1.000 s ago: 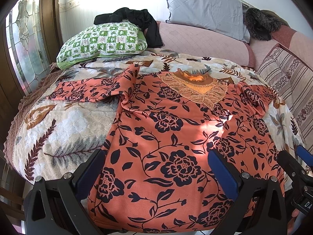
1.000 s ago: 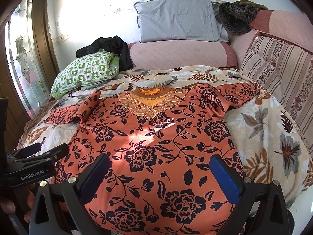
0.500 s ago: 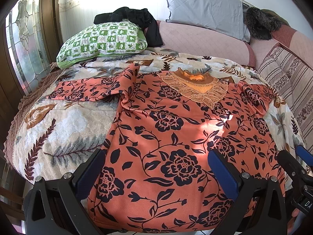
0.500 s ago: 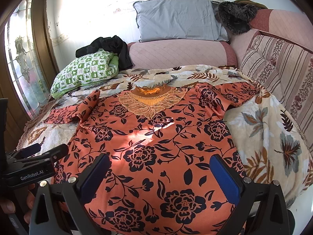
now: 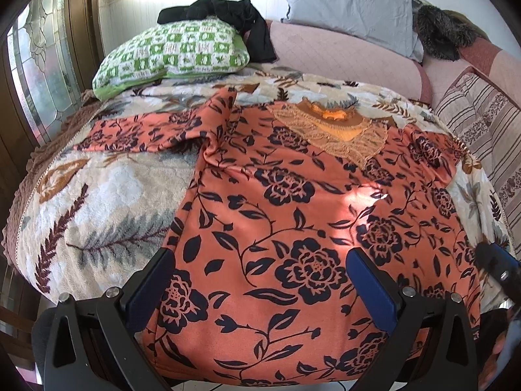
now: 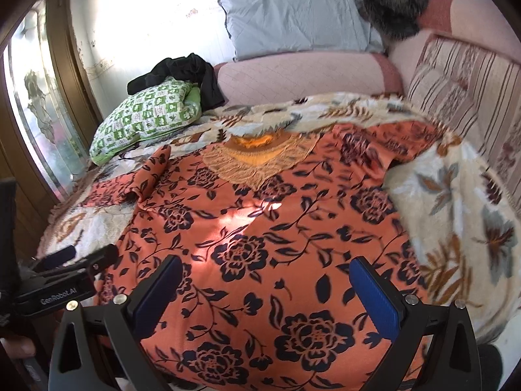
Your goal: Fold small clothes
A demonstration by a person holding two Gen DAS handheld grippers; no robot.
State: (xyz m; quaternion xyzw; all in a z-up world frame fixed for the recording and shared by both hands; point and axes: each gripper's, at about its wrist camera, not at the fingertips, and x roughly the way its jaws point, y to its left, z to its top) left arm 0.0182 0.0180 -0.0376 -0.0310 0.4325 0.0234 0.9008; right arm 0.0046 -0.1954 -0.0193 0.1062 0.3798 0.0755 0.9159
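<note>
An orange top with a dark flower print (image 5: pixel 276 202) lies spread flat, front up, on a leaf-patterned blanket (image 5: pixel 97 195); it also shows in the right wrist view (image 6: pixel 260 228). Its lace neckline (image 5: pixel 335 133) points away from me. One sleeve (image 5: pixel 140 130) stretches left, the other (image 6: pixel 400 140) right. My left gripper (image 5: pixel 260 277) is open and empty above the lower left hem. My right gripper (image 6: pixel 265 280) is open and empty above the lower middle of the top. The left gripper also shows at the left edge of the right wrist view (image 6: pixel 65 270).
A green checked pillow (image 5: pixel 172 55) with a black garment (image 5: pixel 228 13) on it lies at the back left. A grey pillow (image 5: pixel 348 3) and a pink bolster (image 5: pixel 342 62) line the back. Striped cushions (image 6: pixel 472 97) stand at the right. A glass door (image 5: pixel 39 65) is at the left.
The right wrist view has shifted and blurred: the right gripper moves slightly forward and to the right over the top. The left gripper has barely moved. Both stay open.
</note>
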